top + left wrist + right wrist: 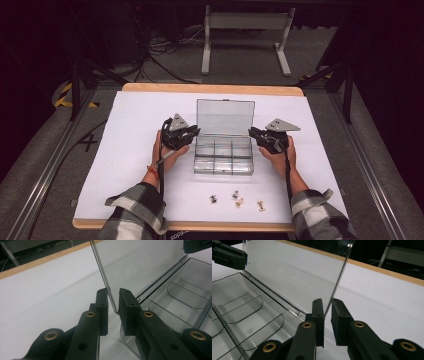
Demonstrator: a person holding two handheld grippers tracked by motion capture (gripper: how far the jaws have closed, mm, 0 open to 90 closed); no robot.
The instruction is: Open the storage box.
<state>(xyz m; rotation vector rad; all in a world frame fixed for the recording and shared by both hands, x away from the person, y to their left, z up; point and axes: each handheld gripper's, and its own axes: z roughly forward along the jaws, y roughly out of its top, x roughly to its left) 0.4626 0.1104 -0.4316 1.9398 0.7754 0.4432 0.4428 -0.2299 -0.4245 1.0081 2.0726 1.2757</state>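
Tongs flanked a clear plastic box (pixel 223 155) that sat in the middle of the white tabletop (pixel 130 130), its lid (pixel 225 117) standing upright at the far side. The left tongs (pixel 192 134) met the lid's left edge near the hinge, and the right tongs (pixel 256 134) met its right edge at about the same height.

In the left gripper view, the left tongs (pixel 113 308) straddled the lid's lower corner (pixel 110 287). The jaws stood only narrowly spread, with the thin clear edge running down between them; a sliver of gap showed on each side, so the pads did not seem to press on it.

In the right gripper view, the right tongs (pixel 327 310) likewise had the lid's edge (pixel 337 287) between two nearly closed jaws. The edge lay close against the left jaw, with a small gap to the other.

The box's divided compartments (pixel 247 315) lay open beside the jaws. Four small objects (pixel 236 198), too small to tell apart, lay on the tabletop near the person's side of the box, well apart from both tongs. Plaid sleeves (pixel 135 210) came in from the bottom of the high view.
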